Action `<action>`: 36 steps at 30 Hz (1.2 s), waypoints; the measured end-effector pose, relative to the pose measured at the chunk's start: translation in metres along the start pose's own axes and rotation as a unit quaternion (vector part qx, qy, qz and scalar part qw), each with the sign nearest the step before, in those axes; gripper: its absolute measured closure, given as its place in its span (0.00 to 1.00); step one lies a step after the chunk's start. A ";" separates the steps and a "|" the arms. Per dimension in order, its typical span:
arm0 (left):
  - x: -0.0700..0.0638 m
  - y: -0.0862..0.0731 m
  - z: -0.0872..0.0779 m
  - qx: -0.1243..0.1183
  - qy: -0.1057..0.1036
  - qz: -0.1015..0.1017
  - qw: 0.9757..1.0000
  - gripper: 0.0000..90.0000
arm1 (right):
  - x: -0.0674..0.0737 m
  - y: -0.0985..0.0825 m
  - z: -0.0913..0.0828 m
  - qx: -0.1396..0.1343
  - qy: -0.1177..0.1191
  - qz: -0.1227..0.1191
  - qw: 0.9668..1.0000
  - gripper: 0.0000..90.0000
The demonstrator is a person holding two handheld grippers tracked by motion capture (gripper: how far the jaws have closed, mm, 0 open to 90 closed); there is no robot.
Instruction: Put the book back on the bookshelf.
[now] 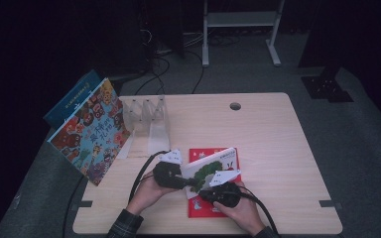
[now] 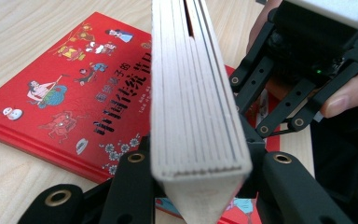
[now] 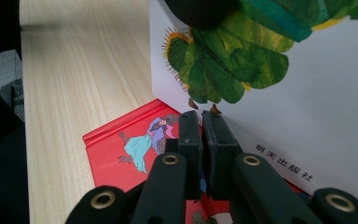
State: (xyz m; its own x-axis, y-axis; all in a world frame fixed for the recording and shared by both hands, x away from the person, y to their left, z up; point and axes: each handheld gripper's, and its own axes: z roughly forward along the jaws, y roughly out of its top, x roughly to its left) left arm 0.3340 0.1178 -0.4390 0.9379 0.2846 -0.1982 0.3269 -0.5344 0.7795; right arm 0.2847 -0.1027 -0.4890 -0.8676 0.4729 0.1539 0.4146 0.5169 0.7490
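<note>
A white board book with a green caterpillar cover [image 1: 212, 167] is held tilted above a red picture book [image 1: 202, 208] that lies flat on the table. My left gripper [image 1: 185, 182] is shut on the white book: its thick page edge [image 2: 193, 93] is clamped between the jaws of the left gripper [image 2: 205, 163]. The red book [image 2: 70, 93] lies under it. My right gripper [image 1: 207, 191] comes in from the right. In its own view the right gripper [image 3: 200, 128] has both jaws pressed together at the lower edge of the white cover [image 3: 307, 107], above the red book [image 3: 121, 140].
A clear acrylic book rack [image 1: 149, 119] stands at the back left of the wooden table [image 1: 273, 144]. A colourful picture book [image 1: 92, 131] leans against it, with a blue book [image 1: 72, 99] behind. A cable hole [image 1: 235, 106] is near the far edge.
</note>
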 end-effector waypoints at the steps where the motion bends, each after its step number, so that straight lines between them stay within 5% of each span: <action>1: 0.000 0.000 0.000 0.000 0.001 0.002 1.000 0.76 | 0.000 0.000 0.000 0.000 0.000 0.000 1.000 0.95; 12: 0.000 -0.001 -0.002 -0.013 0.003 0.002 1.000 0.83 | 0.000 -0.002 -0.007 -0.008 -0.006 -0.014 1.000 0.85; 23: 0.005 0.000 -0.018 -0.039 0.028 -0.015 0.999 0.84 | -0.026 -0.017 -0.044 -0.030 -0.056 0.013 0.998 0.70; 29: 0.009 -0.001 -0.030 -0.053 0.031 -0.027 0.998 0.84 | -0.048 -0.027 -0.063 -0.039 -0.106 0.044 0.993 0.57; 30: 0.011 -0.001 -0.034 -0.059 0.034 -0.029 0.997 0.84 | -0.057 -0.032 -0.067 -0.040 -0.127 0.054 0.990 0.53; 33: 0.012 -0.002 -0.038 -0.063 0.037 -0.032 0.997 0.84 | -0.064 -0.036 -0.071 -0.041 -0.143 0.062 0.987 0.48; 35: 0.013 -0.003 -0.042 -0.069 0.040 -0.036 0.996 0.84 | -0.078 -0.044 -0.077 -0.042 -0.175 0.075 0.981 0.44; 36: 0.014 -0.003 -0.045 -0.074 0.042 -0.038 0.996 0.84 | -0.078 -0.044 -0.077 -0.042 -0.175 0.075 0.981 0.44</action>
State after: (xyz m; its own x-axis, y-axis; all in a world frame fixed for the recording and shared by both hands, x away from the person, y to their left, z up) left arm 0.3406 0.1591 -0.4175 0.8958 0.3893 -0.2143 0.3702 -0.3872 0.8444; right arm 0.3125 -0.2175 -0.4843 -0.6446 0.7631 0.0462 0.4930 0.3687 0.7880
